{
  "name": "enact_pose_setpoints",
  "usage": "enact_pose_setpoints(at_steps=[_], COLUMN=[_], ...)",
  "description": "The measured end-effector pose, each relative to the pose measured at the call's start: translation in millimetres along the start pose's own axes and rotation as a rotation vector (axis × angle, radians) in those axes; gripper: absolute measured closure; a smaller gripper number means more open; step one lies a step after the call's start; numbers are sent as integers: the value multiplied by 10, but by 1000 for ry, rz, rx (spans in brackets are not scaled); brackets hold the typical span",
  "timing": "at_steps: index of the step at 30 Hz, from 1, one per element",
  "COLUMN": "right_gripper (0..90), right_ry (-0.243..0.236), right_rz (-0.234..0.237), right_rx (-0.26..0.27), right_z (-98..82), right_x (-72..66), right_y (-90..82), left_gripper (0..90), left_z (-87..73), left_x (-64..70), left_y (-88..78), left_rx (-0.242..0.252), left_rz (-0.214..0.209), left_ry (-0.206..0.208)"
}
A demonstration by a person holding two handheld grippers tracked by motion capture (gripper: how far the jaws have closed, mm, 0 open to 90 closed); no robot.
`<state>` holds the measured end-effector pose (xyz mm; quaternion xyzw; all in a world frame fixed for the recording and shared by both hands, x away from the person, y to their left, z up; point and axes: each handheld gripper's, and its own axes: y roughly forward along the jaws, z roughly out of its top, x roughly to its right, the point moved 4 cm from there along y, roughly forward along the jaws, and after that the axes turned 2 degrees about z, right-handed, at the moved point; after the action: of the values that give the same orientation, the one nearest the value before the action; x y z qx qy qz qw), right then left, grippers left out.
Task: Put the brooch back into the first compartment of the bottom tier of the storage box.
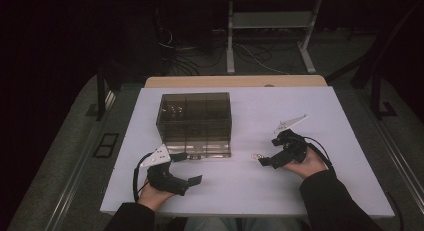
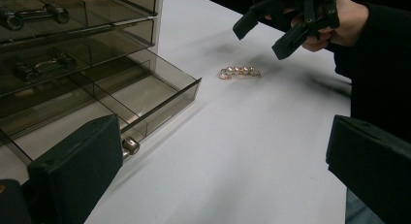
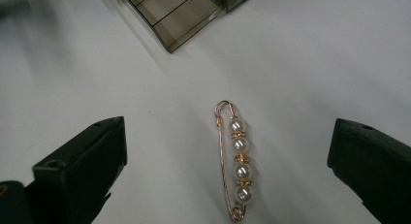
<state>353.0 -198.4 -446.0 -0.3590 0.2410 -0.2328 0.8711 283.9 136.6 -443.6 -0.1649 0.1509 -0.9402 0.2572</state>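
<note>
Pearl pin lying loose on the table, both grippers spread wide.

High view: the pin [image 1: 257, 155] lies near the table's [image 1: 260, 191] front edge, beside the right gripper [image 1: 265, 161]; left gripper [image 1: 192, 168] by the drawer box [image 1: 195, 122]. Left gripper view: open drawer [image 2: 145, 95], knob perhaps metal. Right gripper view: pin between apart jaws, untouched; no writing readable.

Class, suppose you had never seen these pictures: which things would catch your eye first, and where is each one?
First, the pearl brooch pin lying on the white table, between the open jaws of the right gripper. Next, the smoky clear drawer box at the table's middle left, its bottom drawer pulled out and divided into compartments. The left gripper waits open in front of that drawer.
</note>
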Motion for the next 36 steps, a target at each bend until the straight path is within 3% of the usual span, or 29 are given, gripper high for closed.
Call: enact_pose_setpoints(at_steps=[12,19,27,29,33,36], right_gripper=[2,2,3,49,60,144], right_ry=[-23,-49,-72,-78,-85,-98], right_rz=[19,34,22,17,9,13], right_rx=[-42,-94,-136,-143,-140,-141], right_z=[2,-20,-47,-53,-55,-57], right_x=[-11,-45,-59,-54,-46,-55], right_y=[138,232,275,273,267,259], left_gripper=[0,0,0,0,0,0], left_z=[-1,-2,-3,-3,-2,-2], left_x=[5,3,4,3,4,0], left_y=[6,5,8,7,5,2], left_rx=[-2,-2,-4,-4,-2,-2], left_rz=[-3,-4,-5,-4,-2,-2], left_ry=[0,0,0,1,-1,0])
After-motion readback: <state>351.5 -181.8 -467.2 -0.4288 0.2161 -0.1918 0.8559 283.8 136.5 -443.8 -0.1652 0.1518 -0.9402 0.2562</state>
